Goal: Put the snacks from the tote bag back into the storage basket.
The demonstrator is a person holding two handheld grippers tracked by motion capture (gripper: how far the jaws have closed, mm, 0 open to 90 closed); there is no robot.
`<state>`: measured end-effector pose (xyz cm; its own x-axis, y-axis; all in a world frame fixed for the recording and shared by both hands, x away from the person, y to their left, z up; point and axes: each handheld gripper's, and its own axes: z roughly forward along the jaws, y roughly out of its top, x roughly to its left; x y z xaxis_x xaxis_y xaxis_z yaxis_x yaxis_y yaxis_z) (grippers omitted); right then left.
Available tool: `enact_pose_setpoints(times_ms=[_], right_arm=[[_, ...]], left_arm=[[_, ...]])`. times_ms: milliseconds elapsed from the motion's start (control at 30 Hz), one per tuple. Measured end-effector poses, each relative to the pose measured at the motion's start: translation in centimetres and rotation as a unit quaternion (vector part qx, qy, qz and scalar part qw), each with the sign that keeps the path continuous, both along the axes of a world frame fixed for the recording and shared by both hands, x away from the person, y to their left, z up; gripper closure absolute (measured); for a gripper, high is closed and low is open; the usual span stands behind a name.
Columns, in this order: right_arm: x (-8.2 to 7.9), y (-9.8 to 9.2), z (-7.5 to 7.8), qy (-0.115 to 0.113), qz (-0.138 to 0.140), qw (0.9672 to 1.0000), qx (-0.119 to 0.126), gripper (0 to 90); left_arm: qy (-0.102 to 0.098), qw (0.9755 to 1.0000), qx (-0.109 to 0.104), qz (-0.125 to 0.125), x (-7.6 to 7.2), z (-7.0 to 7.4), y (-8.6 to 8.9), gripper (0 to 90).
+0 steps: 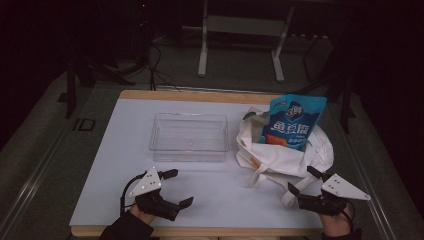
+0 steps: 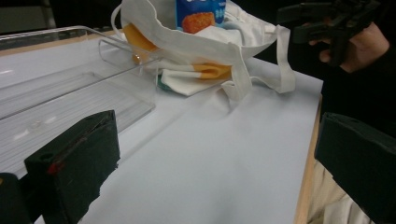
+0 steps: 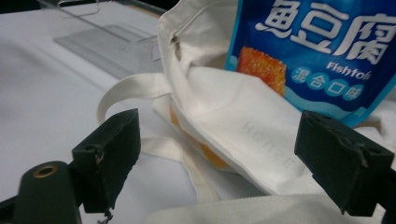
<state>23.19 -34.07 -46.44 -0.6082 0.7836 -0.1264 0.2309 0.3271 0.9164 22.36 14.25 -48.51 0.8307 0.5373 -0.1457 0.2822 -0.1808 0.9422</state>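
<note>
A white cloth tote bag lies at the right of the table. A blue snack packet stands out of its mouth, with something orange inside the cloth. Close up, the bag and the packet lie just beyond my right gripper. That gripper is open, its jaws wide apart on either side of the bag's near fold without pressing on it. From above, the right gripper sits by the bag's handles. My left gripper is open and holds nothing, low over the bare front left of the table. Its own camera shows the left gripper aimed towards the bag.
A clear plastic tray stands empty in the middle of the table, left of the bag. The tray lies close ahead of the left gripper. The white table top has a wooden edge. Table legs and cables stand on the dark floor behind.
</note>
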Motion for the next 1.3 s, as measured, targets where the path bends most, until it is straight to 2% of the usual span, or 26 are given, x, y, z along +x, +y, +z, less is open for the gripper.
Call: enact_pose_setpoints(times_ms=[167, 200, 300, 367, 433, 533, 633, 767, 800, 867, 933, 1000, 1133, 1300], right_arm=[[0.1, -0.4, 0.4, 0.011, 0.005, 0.9999, -0.007, 13.5], [0.3, -0.8, 0.7, 0.022, 0.007, 0.9997, -0.001, 13.4], [0.3, -1.0, 1.0, 0.025, 0.006, 0.9997, 0.004, 13.3], [0.3, -1.2, 1.2, 0.023, 0.005, 0.9997, 0.004, 13.2], [0.4, -1.4, 1.5, 0.026, 0.004, 0.9996, 0.006, 13.1], [0.5, -1.7, 2.0, 0.025, 0.006, 0.9997, 0.004, 12.6], [0.5, -2.0, 2.6, 0.026, 0.004, 0.9995, 0.016, 11.9], [0.8, -2.2, 3.4, 0.027, -0.009, 0.9993, 0.023, 11.8], [1.0, -2.2, 3.6, 0.028, -0.017, 0.9991, 0.027, 11.7], [1.3, -2.5, 3.8, 0.030, -0.011, 0.9986, 0.043, 11.7], [1.4, -2.7, 4.0, 0.027, -0.009, 0.9985, 0.047, 11.8], [1.6, -2.8, 4.2, 0.023, -0.005, 0.9987, 0.045, 11.8], [1.9, -3.0, 4.7, 0.017, -0.001, 0.9990, 0.042, 11.7], [2.5, -3.0, 5.4, 0.008, 0.006, 0.9991, 0.042, 11.7]], left_arm=[[-0.002, 0.9998, -0.007, -0.018, 0.2, 0.4, -0.2, 0.5], [0.002, 0.9993, -0.007, -0.036, 0.5, 0.5, -0.6, 0.5], [-0.003, 0.9993, 0.003, -0.038, 0.6, 0.5, -1.2, 0.5], [-0.015, 0.9994, 0.010, -0.029, 0.6, 0.5, -1.6, 0.4], [-0.012, 0.9989, 0.013, -0.043, 0.8, 0.8, -2.1, 0.4], [-0.020, 0.9981, 0.021, -0.055, 1.1, 1.4, -2.9, 0.5], [-0.023, 0.9976, 0.027, -0.060, 1.6, 2.3, -3.6, 0.5], [-0.011, 0.9972, 0.029, -0.068, 2.6, 3.4, -4.9, 0.5], [-0.015, 0.9972, 0.040, -0.062, 2.7, 3.6, -5.3, 0.5], [-0.022, 0.9956, 0.045, -0.080, 3.2, 3.9, -5.9, 0.4], [-0.015, 0.9938, 0.044, -0.101, 3.8, 4.2, -6.7, 0.5], [-0.017, 0.9920, 0.042, -0.117, 4.3, 4.5, -7.4, 0.5], [-0.014, 0.9916, 0.029, -0.125, 5.6, 4.9, -8.6, 0.5], [-0.018, 0.9928, 0.021, -0.117, 7.5, 5.4, -9.8, 0.5]])
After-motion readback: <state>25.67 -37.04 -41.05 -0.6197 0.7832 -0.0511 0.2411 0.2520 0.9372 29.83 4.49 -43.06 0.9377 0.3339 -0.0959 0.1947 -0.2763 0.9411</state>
